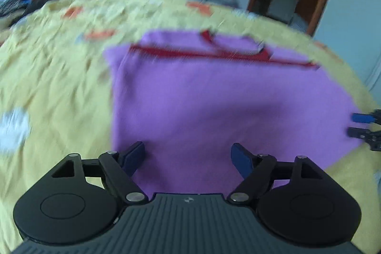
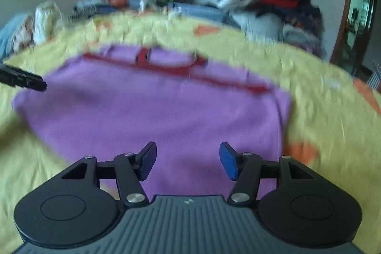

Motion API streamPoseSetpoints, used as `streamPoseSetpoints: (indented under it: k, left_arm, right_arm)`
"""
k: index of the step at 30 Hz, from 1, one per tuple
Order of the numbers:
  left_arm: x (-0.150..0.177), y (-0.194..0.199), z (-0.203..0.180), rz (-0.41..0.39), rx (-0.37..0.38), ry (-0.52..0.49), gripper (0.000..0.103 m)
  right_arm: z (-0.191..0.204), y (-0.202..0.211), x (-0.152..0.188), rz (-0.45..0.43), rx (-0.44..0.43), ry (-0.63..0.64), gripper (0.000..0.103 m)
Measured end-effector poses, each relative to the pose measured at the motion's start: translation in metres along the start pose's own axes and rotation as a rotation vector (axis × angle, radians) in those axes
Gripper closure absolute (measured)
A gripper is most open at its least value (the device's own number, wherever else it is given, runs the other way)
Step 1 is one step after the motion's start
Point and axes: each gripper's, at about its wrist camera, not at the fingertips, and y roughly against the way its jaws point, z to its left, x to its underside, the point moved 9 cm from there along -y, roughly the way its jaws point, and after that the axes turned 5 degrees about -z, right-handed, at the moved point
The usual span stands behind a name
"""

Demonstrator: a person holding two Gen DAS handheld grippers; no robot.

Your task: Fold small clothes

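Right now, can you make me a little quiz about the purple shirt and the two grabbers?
1. True or false: the left gripper is pinching the purple shirt.
2. What colour is the trim on the shirt? A green, B red, C white.
3. What does the shirt lie on?

Key
1. False. Its jaws stand apart, with nothing pressed between them. The right gripper is open too.
2. B. The red trim runs across the far end.
3. A yellow bedsheet with orange patches.
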Motion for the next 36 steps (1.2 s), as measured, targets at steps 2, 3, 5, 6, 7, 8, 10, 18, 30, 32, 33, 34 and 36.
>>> streamPoseSetpoints:
  k: [2, 3, 5, 6, 7, 8, 10, 18, 30, 32, 33, 34, 36]
  left_arm:
    - [0.005, 0.005, 0.002, -0.003, -0.031, -0.059, 0.023]
    - [0.004, 0.007, 0.004, 0.013, -0.046, -0.059, 0.023]
    - [-0.003, 0.009, 0.007, 0.036, -0.035, -0.016, 0.021]
    - [-0.011, 0.008, 0.007, 0.030, -0.026, 0.003, 0.020]
    - [-0.020, 0.006, 0.007, 0.015, -0.014, 0.015, 0.016]
    - [-0.030, 0.001, 0.006, 0.003, -0.008, 0.018, 0.015]
    - [-0.051, -0.019, 0.003, -0.008, -0.016, 0.021, 0.015]
    - [-0.098, -0.107, 0.022, 0.047, -0.138, 0.056, 0.015]
    - [-0.099, -0.129, 0.032, -0.045, -0.184, 0.020, 0.000]
    - [-0.098, -0.129, 0.029, -0.041, -0.194, 0.001, 0.000]
    - [-0.098, -0.129, 0.030, -0.041, -0.193, 0.003, 0.000]
    - [-0.098, -0.129, 0.029, -0.040, -0.192, 0.001, 0.000]
    - [-0.098, -0.129, 0.028, -0.043, -0.189, 0.001, 0.000]
  right_arm:
    - [-0.017, 0.009, 0.016, -0.019, -0.024, -0.078, 0.043]
    - [-0.024, 0.013, 0.019, -0.015, -0.019, -0.104, 0.043]
    - [-0.024, 0.018, 0.017, 0.028, -0.021, -0.087, 0.041]
    - [-0.023, 0.019, 0.011, 0.034, -0.017, -0.082, 0.041]
    - [-0.023, 0.021, 0.004, 0.015, -0.006, -0.086, 0.040]
    - [-0.024, 0.020, -0.010, -0.021, 0.001, -0.098, 0.036]
    - [-0.032, 0.013, -0.038, -0.095, 0.017, -0.135, 0.022]
    - [-0.033, -0.124, -0.110, -0.026, 0.086, -0.084, 0.018]
    - [-0.102, -0.143, -0.077, 0.000, 0.221, -0.296, 0.000]
    - [-0.109, -0.141, -0.078, -0.015, 0.225, -0.331, 0.000]
    - [-0.106, -0.135, -0.079, -0.019, 0.250, -0.314, 0.000]
    - [-0.101, -0.128, -0.083, -0.032, 0.281, -0.279, 0.000]
    - [-0.075, -0.109, -0.096, -0.105, 0.258, -0.219, 0.000]
